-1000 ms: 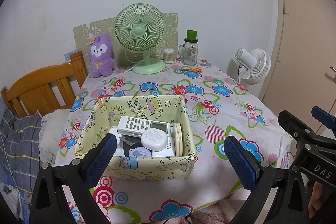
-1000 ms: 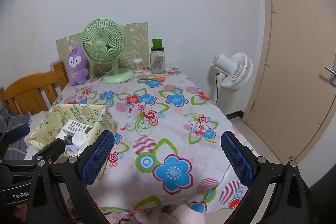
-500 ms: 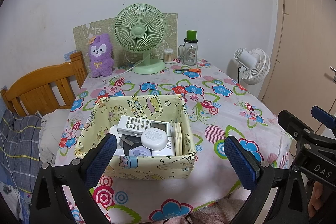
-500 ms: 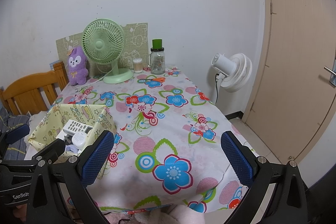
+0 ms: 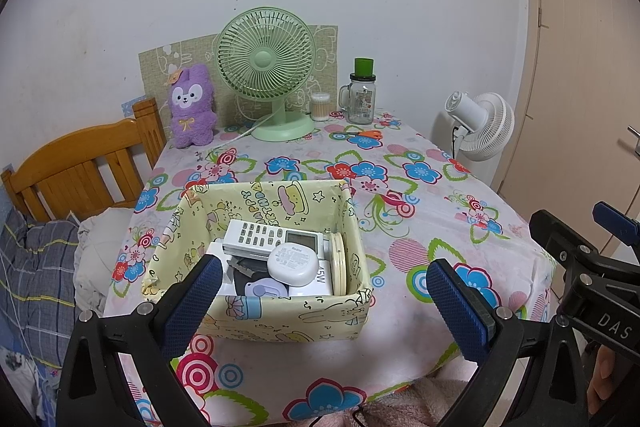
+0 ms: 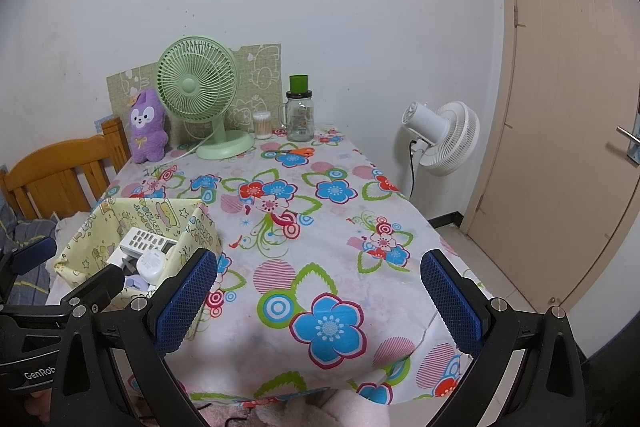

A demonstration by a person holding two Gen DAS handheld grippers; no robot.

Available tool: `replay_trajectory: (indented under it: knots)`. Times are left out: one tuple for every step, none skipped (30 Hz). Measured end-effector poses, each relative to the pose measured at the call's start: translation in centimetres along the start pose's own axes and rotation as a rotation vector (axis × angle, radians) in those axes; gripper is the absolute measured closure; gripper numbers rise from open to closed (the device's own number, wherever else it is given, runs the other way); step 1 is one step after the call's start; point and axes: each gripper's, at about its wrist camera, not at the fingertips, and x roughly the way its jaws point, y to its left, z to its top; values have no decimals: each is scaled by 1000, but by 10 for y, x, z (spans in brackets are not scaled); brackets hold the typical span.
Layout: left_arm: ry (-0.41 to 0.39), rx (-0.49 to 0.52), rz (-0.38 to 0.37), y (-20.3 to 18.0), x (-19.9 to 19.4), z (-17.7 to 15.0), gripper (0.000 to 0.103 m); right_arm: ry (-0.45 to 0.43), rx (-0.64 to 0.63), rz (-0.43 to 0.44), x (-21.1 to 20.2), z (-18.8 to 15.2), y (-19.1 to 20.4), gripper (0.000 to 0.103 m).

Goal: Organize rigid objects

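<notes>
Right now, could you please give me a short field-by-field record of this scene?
left gripper: open, empty, in front of the box
right gripper: open, empty, over bare tablecloth
storage box: holds remote control, round white case, other items
scissors: loose on the table, near the glass jar
green fan: upright at the far edge

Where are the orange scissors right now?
The scissors lie flat on the flowered tablecloth at the table's far end, just in front of the glass jar and right of the green fan's base.
</notes>
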Motion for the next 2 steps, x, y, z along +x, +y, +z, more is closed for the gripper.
replay_trajectory:
  knots:
    - [0, -1, 0, 0, 0, 0, 0, 1, 0, 0, 0, 0, 0, 0]
    - [1, -1, 0, 0, 0, 0, 0, 1, 0, 0, 0, 0, 0, 0]
